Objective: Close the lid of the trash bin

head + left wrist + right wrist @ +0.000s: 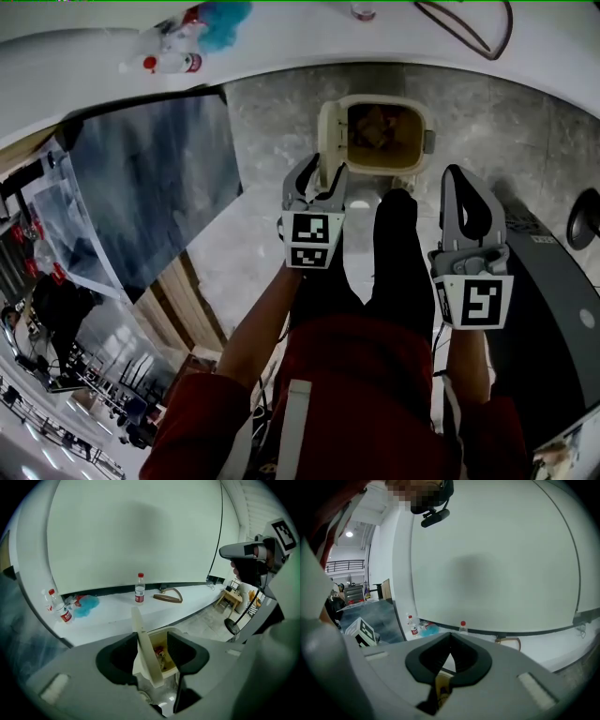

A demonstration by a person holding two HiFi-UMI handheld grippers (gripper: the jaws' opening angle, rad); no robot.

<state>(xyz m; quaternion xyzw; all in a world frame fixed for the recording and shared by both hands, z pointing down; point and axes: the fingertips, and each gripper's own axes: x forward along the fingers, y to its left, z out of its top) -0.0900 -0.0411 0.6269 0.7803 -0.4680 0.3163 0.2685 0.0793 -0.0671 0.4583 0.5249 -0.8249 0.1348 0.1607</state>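
A cream trash bin (417, 127) stands on the grey floor ahead of me, with rubbish inside. Its lid (327, 141) is up, standing on edge along the bin's left side. My left gripper (321, 180) is open at that lid. In the left gripper view the lid (142, 639) rises upright between the left gripper's (152, 641) spread fingers, and neither pad presses on it; the bin's rim (171, 670) shows just behind. My right gripper (466, 194) hangs to the bin's right, apart from it. In the right gripper view the right gripper's (450, 636) tips meet, holding nothing.
A white curved ledge (117, 616) behind the bin carries water bottles (139, 588), a blue cloth (86, 605) and a brown loop (168, 597). The person's dark trouser legs (398, 267) stand just before the bin. A dark grey machine (553, 309) is at the right.
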